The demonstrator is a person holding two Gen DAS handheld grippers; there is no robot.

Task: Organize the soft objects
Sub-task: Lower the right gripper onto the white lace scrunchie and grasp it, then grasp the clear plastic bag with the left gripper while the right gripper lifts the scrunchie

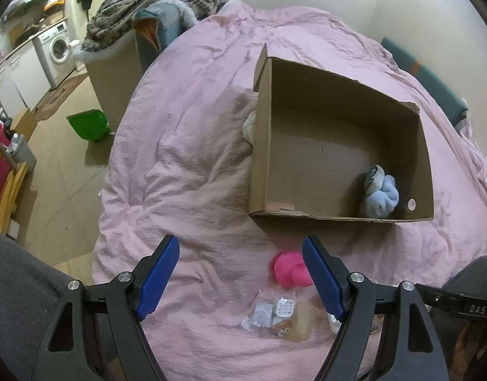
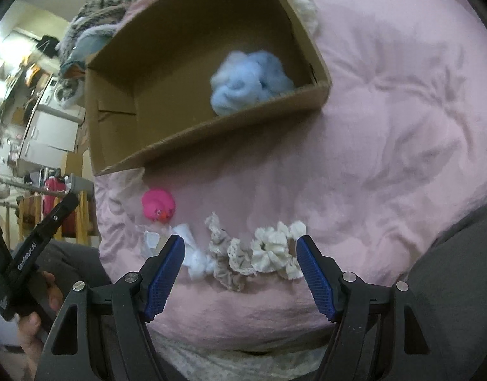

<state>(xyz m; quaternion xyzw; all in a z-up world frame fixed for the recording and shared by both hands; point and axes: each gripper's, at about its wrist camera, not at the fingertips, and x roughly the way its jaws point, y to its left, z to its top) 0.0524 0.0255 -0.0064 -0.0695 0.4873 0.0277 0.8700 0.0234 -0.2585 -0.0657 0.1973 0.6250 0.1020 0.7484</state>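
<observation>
An open cardboard box (image 1: pixel 262 133) (image 2: pixel 110 146) lies on the pink bed cover (image 1: pixel 186 171) (image 2: pixel 386 127). A light blue soft toy (image 1: pixel 380 195) (image 2: pixel 248 81) sits in its corner. A pink rubber duck (image 1: pixel 286 268) (image 2: pixel 158 204) lies in front of the box. A cream frilly scrunchie (image 2: pixel 275 250), a beige lace scrunchie (image 2: pixel 230 260) and a white cloth piece (image 2: pixel 192 254) lie in a row between the right gripper's fingers. My right gripper (image 2: pixel 240 254) is open just above them. My left gripper (image 1: pixel 240 254) is open and empty, beside the duck.
A clear plastic packet with small items (image 1: pixel 275 314) lies near the left gripper. A white soft thing (image 1: pixel 250 127) (image 2: pixel 307 8) peeks out behind the box. A striped blanket (image 1: pixel 154 6) is piled at the bed's far end. A green dustpan (image 1: pixel 89 123) lies on the floor.
</observation>
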